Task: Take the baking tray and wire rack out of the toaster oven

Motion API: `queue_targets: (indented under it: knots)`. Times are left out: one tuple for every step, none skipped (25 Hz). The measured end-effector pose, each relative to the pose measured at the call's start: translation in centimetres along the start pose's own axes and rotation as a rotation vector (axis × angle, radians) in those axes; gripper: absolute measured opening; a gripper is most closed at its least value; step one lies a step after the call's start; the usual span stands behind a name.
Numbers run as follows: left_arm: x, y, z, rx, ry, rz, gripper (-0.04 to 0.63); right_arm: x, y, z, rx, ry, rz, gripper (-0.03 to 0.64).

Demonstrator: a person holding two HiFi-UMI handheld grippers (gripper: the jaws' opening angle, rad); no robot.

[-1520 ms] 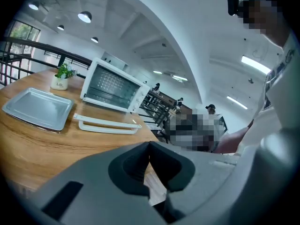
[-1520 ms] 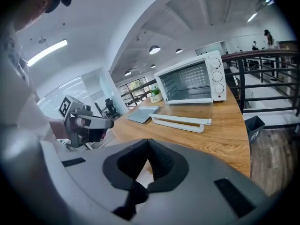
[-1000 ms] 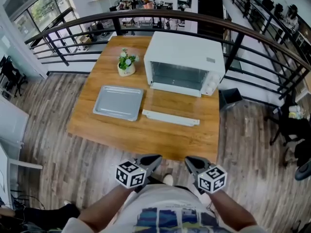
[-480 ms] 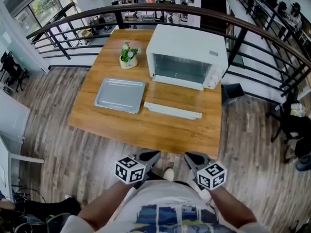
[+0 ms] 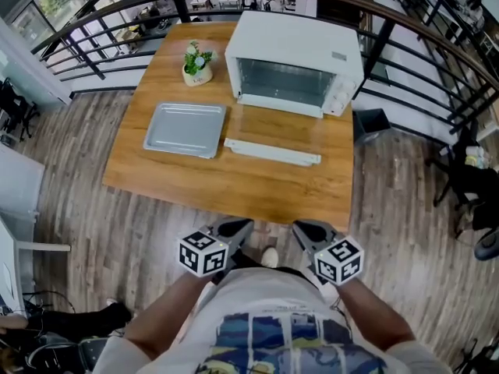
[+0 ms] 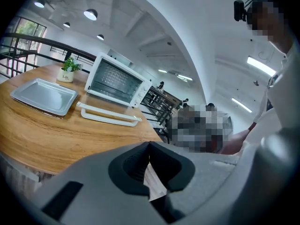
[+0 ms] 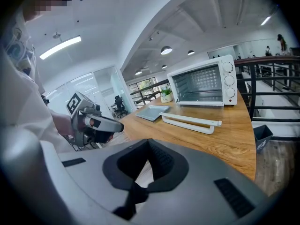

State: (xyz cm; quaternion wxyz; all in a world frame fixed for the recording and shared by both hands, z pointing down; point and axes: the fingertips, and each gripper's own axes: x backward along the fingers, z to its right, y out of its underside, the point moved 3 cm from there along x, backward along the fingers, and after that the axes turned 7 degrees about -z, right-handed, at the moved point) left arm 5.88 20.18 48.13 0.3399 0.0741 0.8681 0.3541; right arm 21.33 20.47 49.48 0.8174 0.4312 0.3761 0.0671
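- The baking tray lies flat on the left half of the table. It is already out of the oven, with bare wood between it and the table's near edge.
- A small potted plant stands behind the tray, near the far edge.
- The left hand-held gripper is held low in front of the person's body, short of the table's near edge. It points forward and slightly down, and its jaws are pressed together on nothing. Its marker cube faces up.
- The oven door is folded down flat on the table, and its white handle bar is the part nearest the person.
- The white toaster oven sits at the far right of the table with its mouth open toward the person. The dim cavity does not let me tell whether the wire rack is inside.
- The right hand-held gripper is level with the left one and just beside it. It has the same tilt, and its jaws are closed and empty.
- Open floor separates both grippers from the table, and a dark railing curves close behind the oven.
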Motion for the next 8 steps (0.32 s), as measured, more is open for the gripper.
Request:
queue_targets:
  knots:
    - [-0.04,-0.02,-0.05,0.0,0.0,-0.001,0.003,-0.03,-0.03,0.05,0.0,0.0,0.001,0.0]
    - [-0.06,-0.08,-0.13,0.0,0.0,-0.001,0.003,-0.09,-0.05,0.1,-0.001,0.0,0.0,0.001]
    - [-0.07,-0.15,-0.24,0.0,-0.001,-0.001,0.003,-0.17,-0.06,0.15,-0.002,0.001,-0.001,0.0]
    - [-0.07,-0.19,-0.34,0.0,-0.001,-0.001,0.003,-0.25,-0.03,0.18,-0.003,0.002,-0.004,0.0]
    - [-0.1,-0.17,-0.41,0.0,0.0,-0.002,0.003,-0.32,0.06,0.19,-0.005,0.003,-0.006,0.0]
    - [-0.16,-0.08,-0.46,0.001,0.001,-0.005,0.003,-0.36,0.18,0.2,-0.007,0.005,-0.009,0.0]
    - [-0.26,0.05,-0.49,0.002,0.004,-0.007,0.003,-0.38,0.32,0.21,-0.009,0.007,-0.011,0.0]
    - [-0.36,0.18,-0.5,0.003,0.006,-0.01,0.003,-0.39,0.47,0.22,-0.012,0.01,-0.014,0.0]
